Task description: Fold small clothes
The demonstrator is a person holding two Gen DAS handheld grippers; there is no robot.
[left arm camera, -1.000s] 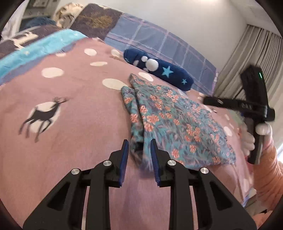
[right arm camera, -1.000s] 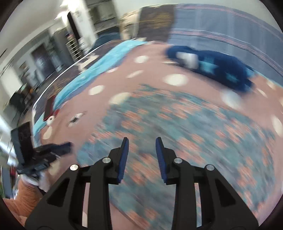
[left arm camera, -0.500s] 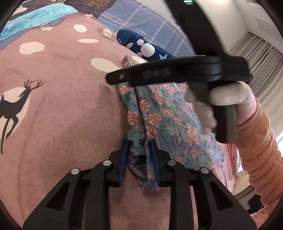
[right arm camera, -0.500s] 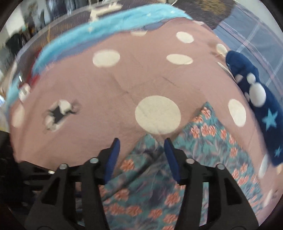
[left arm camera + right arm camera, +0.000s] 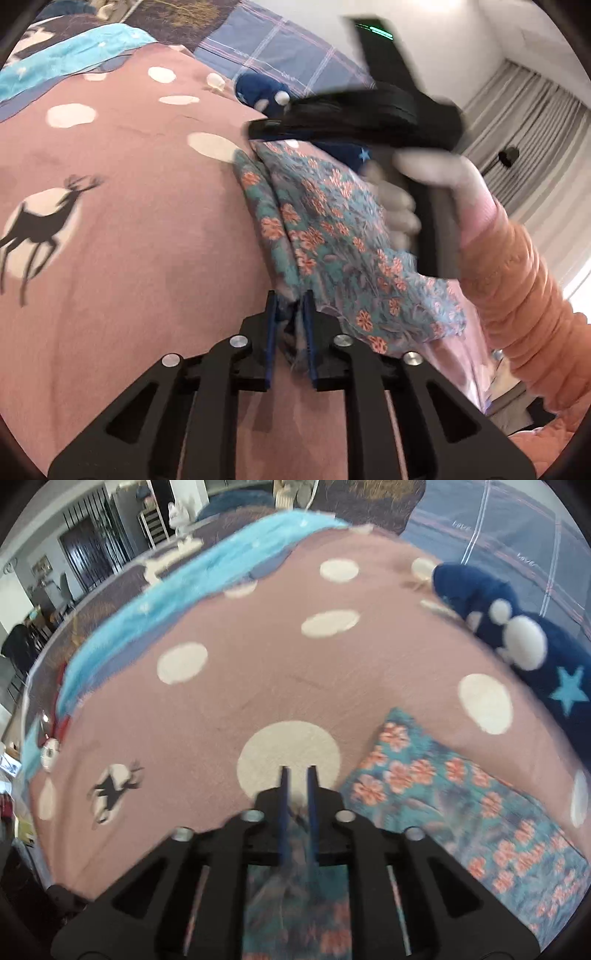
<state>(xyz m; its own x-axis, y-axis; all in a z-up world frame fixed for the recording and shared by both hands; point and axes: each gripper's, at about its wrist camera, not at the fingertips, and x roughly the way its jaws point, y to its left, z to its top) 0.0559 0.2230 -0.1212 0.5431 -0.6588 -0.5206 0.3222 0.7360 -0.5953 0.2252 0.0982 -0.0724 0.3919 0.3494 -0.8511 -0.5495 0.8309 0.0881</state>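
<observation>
Readable text: one word only.
"love", small white script, twice on blue-grey checked fabric bedding (image 5: pixel 517 535); repeated in left wrist view.

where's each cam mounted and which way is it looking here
Left wrist: sits on the left gripper, looking down along its fingers, which pinch an edge of the floral garment on the pink bedspread; the person's right hand and orange sleeve show.
Right wrist: sits on the right gripper, angled steeply down; its fingers pinch another part of that garment. No body part shows.
Shared: the garment, the bedspread and the navy star pillow.
</observation>
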